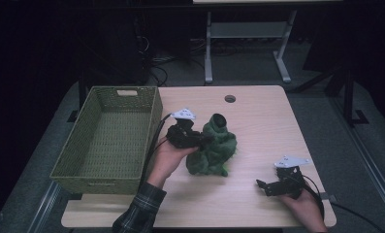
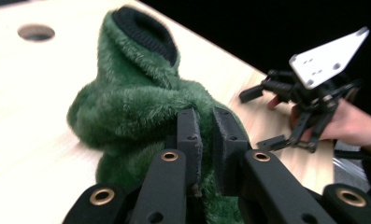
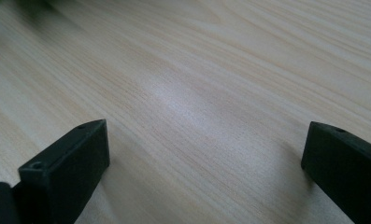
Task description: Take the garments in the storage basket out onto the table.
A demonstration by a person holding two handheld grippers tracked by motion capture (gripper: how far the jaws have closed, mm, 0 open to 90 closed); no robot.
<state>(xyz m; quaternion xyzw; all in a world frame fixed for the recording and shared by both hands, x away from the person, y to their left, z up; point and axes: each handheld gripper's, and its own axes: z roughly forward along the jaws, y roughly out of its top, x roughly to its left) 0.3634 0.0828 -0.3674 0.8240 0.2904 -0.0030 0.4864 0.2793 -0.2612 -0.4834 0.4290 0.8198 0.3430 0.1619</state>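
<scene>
Tabletop (image 1: 258, 204): pale wood, basket (image 1: 107, 141) at its left edge.
Garment (image 1: 213, 145): green fleece, heaped mid-table.
Left gripper (image 1: 202, 139): jaws nearly closed, apparently pinching fleece.
Right gripper (image 1: 262, 187): jaws wide, empty, near right front corner.

Left gripper (image 2: 206, 140) clamped on green plush (image 2: 136, 102).

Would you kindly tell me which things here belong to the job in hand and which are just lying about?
In the job:
- fluffy green fabric garment with a black ribbed cuff, pinched by the left gripper
- green woven basket, likely where it goes

Just about:
- right gripper, jaws wide, resting on the light wooden table
- round cable hole
</scene>
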